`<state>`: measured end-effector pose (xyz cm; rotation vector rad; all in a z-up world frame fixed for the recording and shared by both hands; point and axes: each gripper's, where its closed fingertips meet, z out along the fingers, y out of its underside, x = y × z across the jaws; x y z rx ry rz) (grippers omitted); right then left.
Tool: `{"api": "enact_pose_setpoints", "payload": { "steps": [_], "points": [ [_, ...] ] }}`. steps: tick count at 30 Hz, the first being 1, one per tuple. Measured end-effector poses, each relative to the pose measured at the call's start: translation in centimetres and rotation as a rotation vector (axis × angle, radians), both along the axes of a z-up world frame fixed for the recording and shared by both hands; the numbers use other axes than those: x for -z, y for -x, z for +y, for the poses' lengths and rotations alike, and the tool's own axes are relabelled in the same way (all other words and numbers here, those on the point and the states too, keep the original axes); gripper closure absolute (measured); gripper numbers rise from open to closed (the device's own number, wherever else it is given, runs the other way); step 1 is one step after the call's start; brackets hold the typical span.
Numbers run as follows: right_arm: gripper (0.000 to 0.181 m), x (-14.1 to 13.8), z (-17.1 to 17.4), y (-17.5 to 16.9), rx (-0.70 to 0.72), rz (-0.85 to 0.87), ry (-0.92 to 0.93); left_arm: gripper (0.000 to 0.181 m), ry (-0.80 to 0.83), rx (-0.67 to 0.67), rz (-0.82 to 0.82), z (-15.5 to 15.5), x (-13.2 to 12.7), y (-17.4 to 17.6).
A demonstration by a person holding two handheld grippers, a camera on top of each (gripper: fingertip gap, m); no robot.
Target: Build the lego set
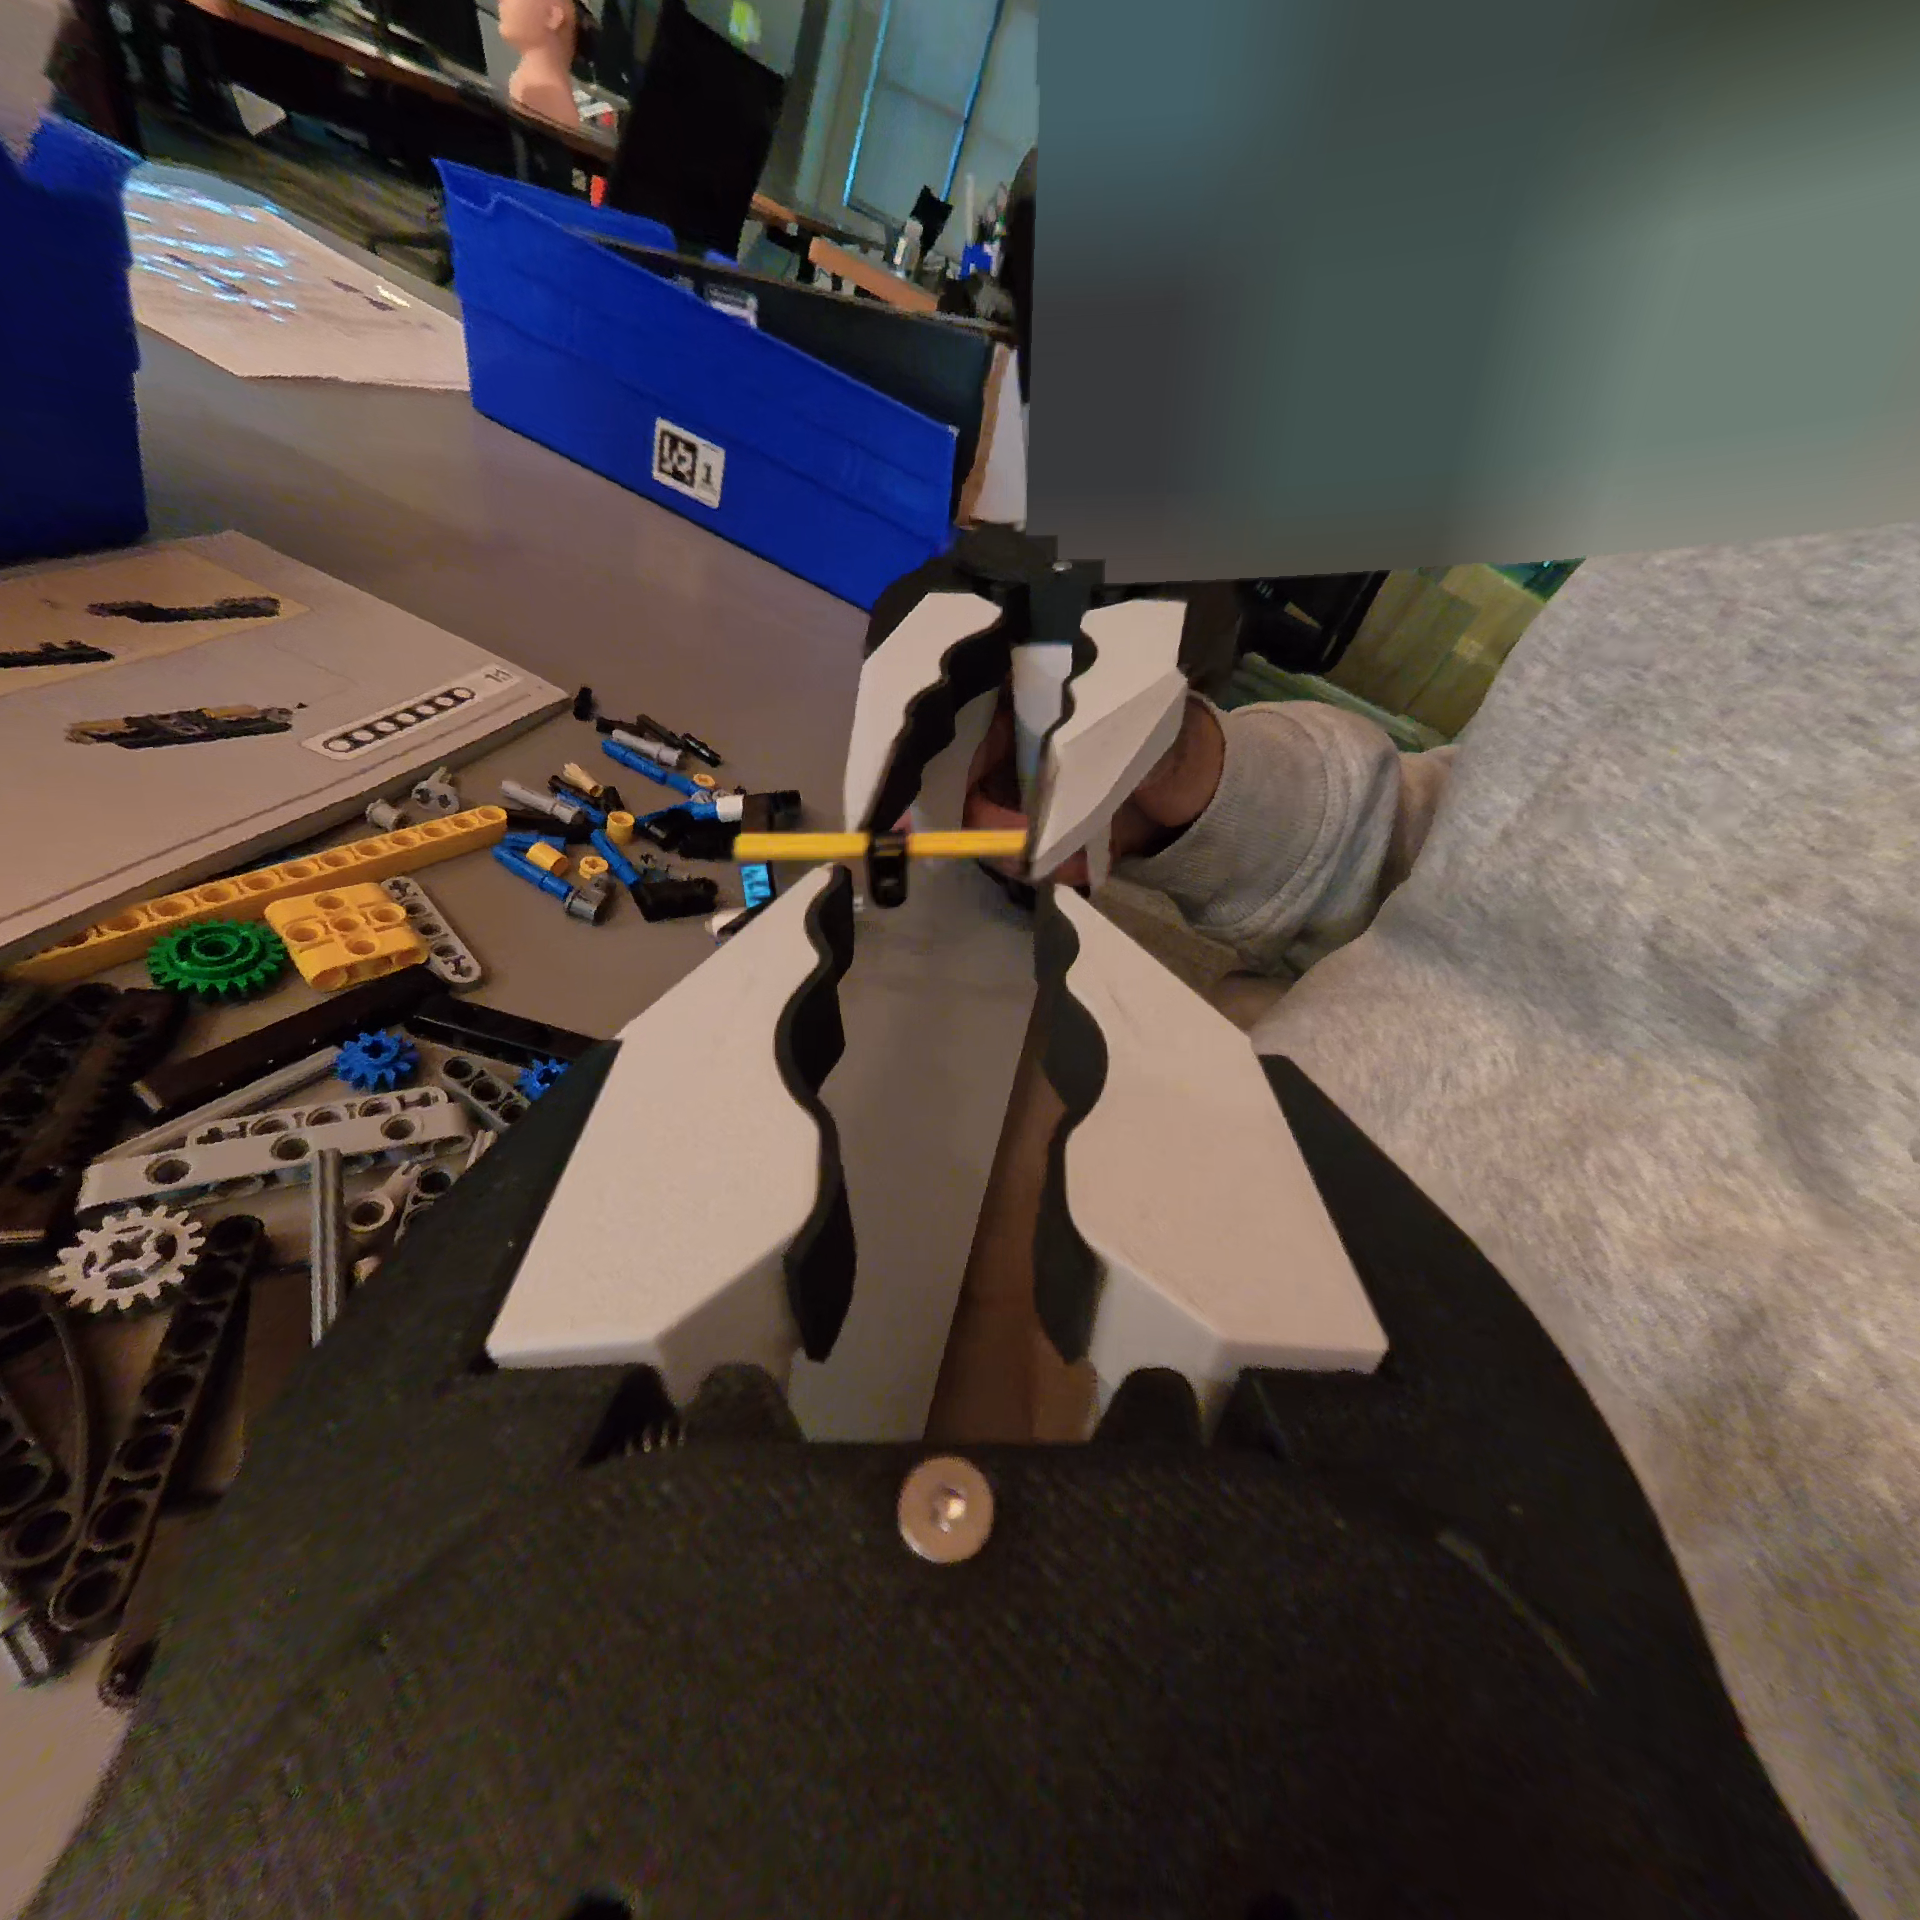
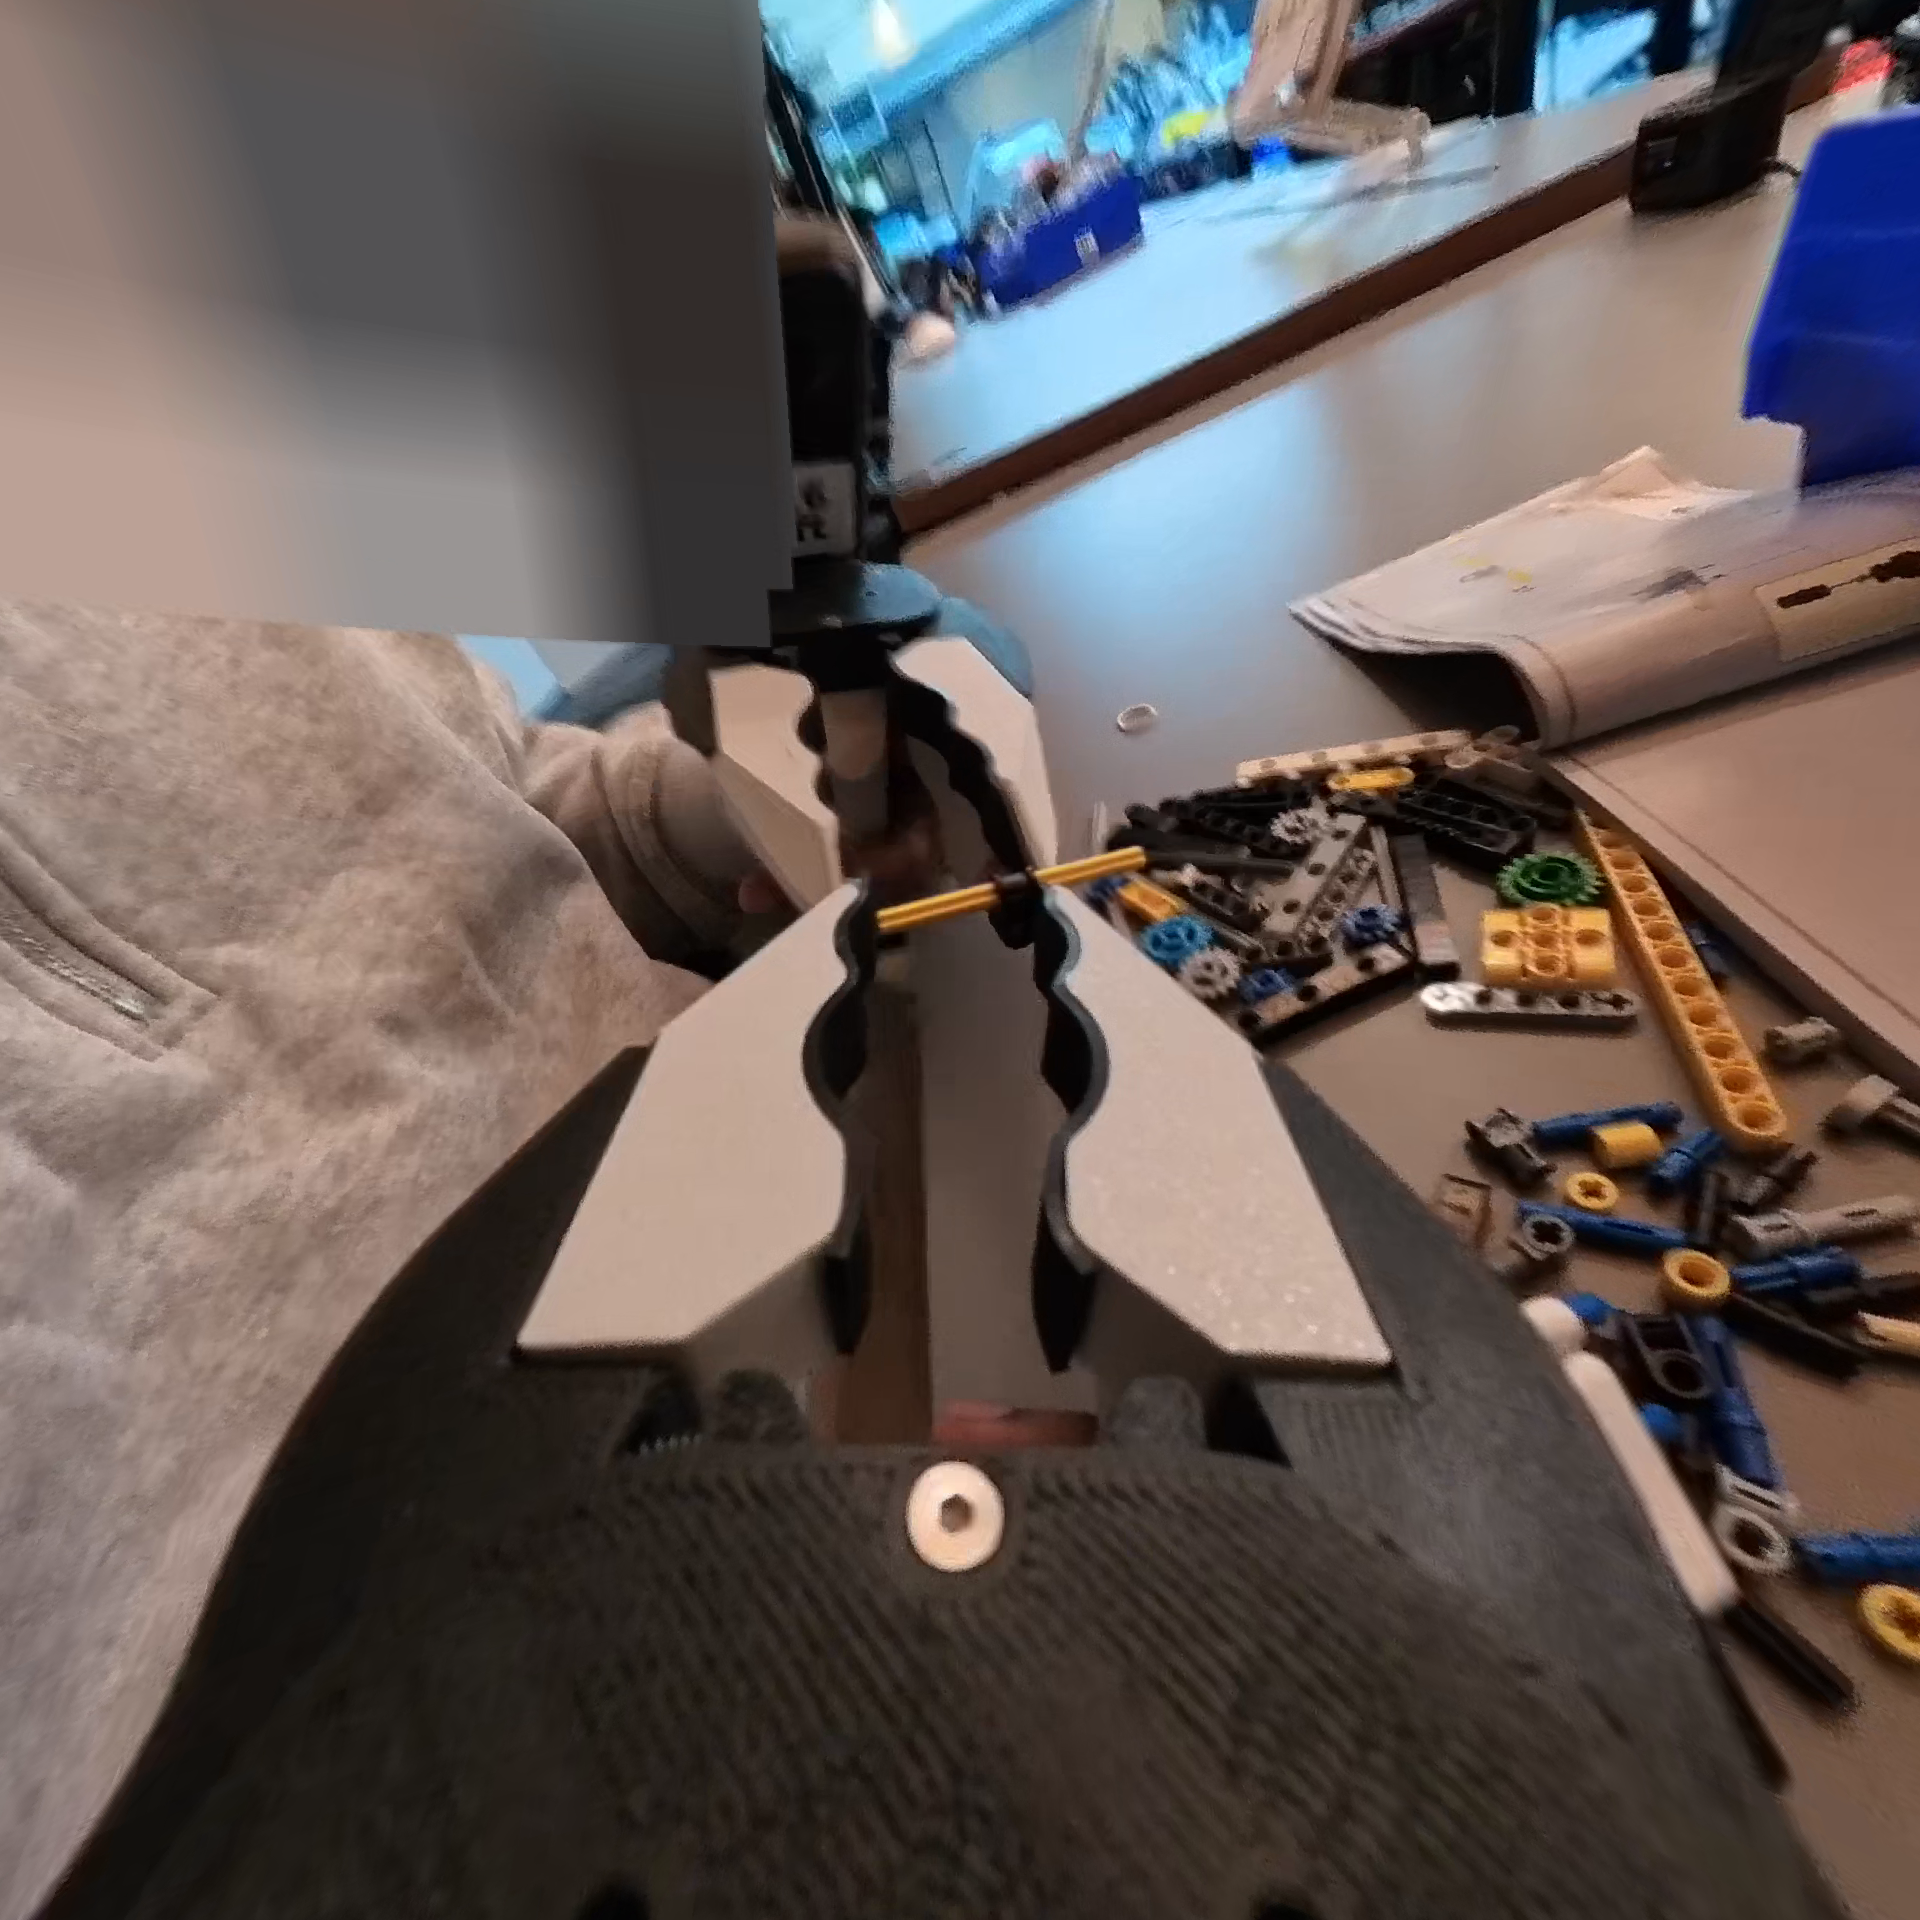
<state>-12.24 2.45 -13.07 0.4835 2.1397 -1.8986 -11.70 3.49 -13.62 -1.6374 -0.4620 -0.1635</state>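
Both claws meet at a thin yellow plastic axle [image 1: 821, 845] threaded through a small black connector [image 1: 886, 864]: left claw [image 1: 940, 894] spread beside the connector, right claw [image 2: 940, 914] spread around the axle's end.

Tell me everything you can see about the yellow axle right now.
The yellow axle is a thin, straight rod, plastic by its look, held roughly level in the air above the table edge. A small black connector sits threaded near its middle and hangs below it. Both grippers meet it at their tips: the left gripper from one side, the right gripper from the other. Its outer end sticks out free.
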Motion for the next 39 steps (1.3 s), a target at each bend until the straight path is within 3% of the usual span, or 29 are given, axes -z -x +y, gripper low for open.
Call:
{"api": "enact_pose_setpoints", "payload": {
  "steps": [5,10,22,26,30,33,35,39],
  "points": [
    [0.153,-3.2,0.9,-0.6,-0.115,-0.218,0.260,0.138,-0.127,-0.020,-0.036,-1.0,-1.7,0.9],
    [0.152,-3.4,0.3,-2.2,-0.260,-0.403,0.308,0.140,-0.103,0.007,0.043,-0.4,-1.7,0.1],
    [0.153,-4.6,0.7,-2.1,-0.382,-0.678,0.447,0.179,-0.095,0.012,0.175,-0.2,-2.1,-0.5],
    [0.171,-4.5,1.8,-0.2,-0.314,-0.720,0.500,0.180,-0.116,0.044,0.157,-0.4,-2.3,-0.7],
    [0.177,-3.4,1.8,0.4,-0.245,-0.640,0.410,0.181,-0.080,0.040,0.131,-0.2,-1.6,-0.3],
    [0.156,-2.6,2.1,2.0,-0.104,-0.516,0.352,0.181,-0.045,0.023,0.116,-0.2,-1.0,0.1],
    [0.144,-2.6,2.9,3.4,0.015,-0.378,0.328,0.181,-0.033,0.014,0.107,-0.4,-0.8,0.4],
    [0.140,-2.9,4.0,4.3,0.164,-0.024,0.207,0.181,-0.021,0.007,0.078,-0.5,-0.4,0.8]
  ]
}}
